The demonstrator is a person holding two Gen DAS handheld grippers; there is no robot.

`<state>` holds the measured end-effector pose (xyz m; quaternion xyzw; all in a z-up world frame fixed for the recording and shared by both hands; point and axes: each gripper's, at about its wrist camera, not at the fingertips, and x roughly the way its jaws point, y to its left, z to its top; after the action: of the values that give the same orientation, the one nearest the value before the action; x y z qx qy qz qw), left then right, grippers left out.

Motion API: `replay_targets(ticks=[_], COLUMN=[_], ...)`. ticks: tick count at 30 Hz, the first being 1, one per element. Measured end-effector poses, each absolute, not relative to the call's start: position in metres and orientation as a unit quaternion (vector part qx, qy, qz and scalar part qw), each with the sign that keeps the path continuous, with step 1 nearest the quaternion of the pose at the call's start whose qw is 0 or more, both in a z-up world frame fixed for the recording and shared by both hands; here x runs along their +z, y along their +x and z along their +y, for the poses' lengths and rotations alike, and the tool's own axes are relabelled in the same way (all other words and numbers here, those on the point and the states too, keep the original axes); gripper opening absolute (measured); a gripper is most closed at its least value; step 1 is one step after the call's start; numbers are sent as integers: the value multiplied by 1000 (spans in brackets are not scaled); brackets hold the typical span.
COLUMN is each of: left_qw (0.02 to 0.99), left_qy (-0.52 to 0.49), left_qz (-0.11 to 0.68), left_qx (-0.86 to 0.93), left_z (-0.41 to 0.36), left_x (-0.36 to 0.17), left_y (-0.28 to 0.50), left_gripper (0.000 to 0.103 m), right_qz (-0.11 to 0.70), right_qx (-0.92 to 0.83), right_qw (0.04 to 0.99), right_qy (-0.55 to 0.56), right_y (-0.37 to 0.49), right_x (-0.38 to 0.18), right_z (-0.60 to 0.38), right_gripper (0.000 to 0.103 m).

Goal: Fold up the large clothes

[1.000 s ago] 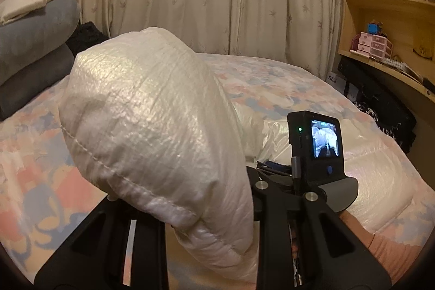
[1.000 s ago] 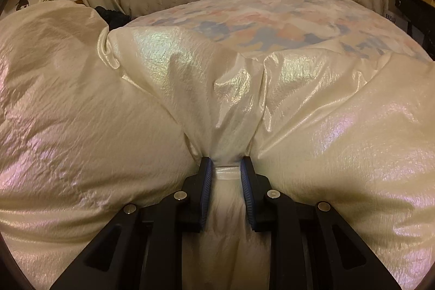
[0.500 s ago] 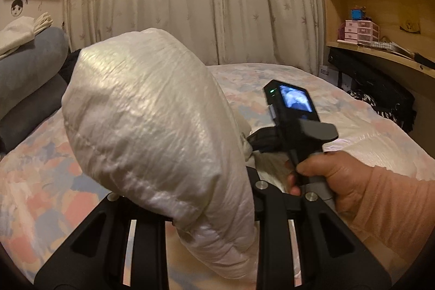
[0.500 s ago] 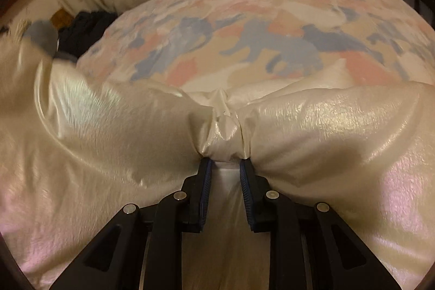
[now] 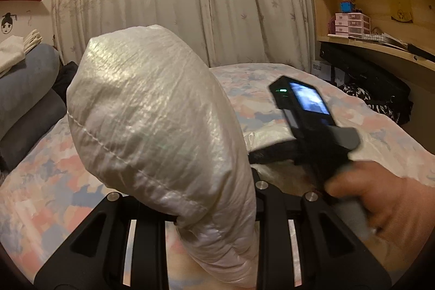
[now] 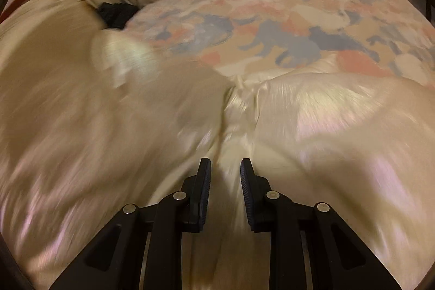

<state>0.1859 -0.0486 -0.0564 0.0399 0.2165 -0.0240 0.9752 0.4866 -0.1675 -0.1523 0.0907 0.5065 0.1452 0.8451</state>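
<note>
Released by the right gripper (image 6: 225, 167) within the last half second: jaws now parted, with the pinched pleat of the puffer coat (image 6: 312, 132) lying slack between them rather than squeezed, where both earlier right-wrist views showed it clamped. Seen blurred and tilted from the left wrist view, that same right gripper (image 5: 307, 127) in the right hand (image 5: 380, 205), apparently pulling back off the coat. Probably 1 fold just laid down on the bed (image 5: 38, 181), the bulk of the coat resting there on the patterned cover. Left gripper (image 5: 214, 197) unchanged across all 3 left views, clamped on a padded end of the puffer coat (image 5: 152, 121) and holding it raised above the bed. Likely next: a fresh grip for the right side. Count: 1 coat, 2 grippers, 1 hand visible, 1 bed, 2 grey cushions (image 5: 24, 89) stacked at left.
</note>
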Motion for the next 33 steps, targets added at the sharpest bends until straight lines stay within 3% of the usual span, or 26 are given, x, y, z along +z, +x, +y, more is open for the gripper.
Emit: replay_targets(ticks=[10, 20, 29, 33], left_qw=[972, 963, 921, 905], left_qy=[81, 138, 269, 352], left_qz=[219, 215, 242, 202], left_qx=[-37, -84, -146, -131], left_z=[-103, -204, -338, -378], left_x=[-31, -24, -92, -127], left_y=[186, 179, 168, 150], left_gripper=[23, 23, 23, 24], right_qz=[479, 390, 356, 380], right_qx=[180, 3, -142, -165], right_qw=[846, 898, 893, 877], right_qy=[150, 203, 235, 245], right_y=[370, 284, 205, 182], right_x=[-126, -73, -72, -90], right_z=[-223, -332, -416, -439], right_gripper=[23, 23, 23, 23])
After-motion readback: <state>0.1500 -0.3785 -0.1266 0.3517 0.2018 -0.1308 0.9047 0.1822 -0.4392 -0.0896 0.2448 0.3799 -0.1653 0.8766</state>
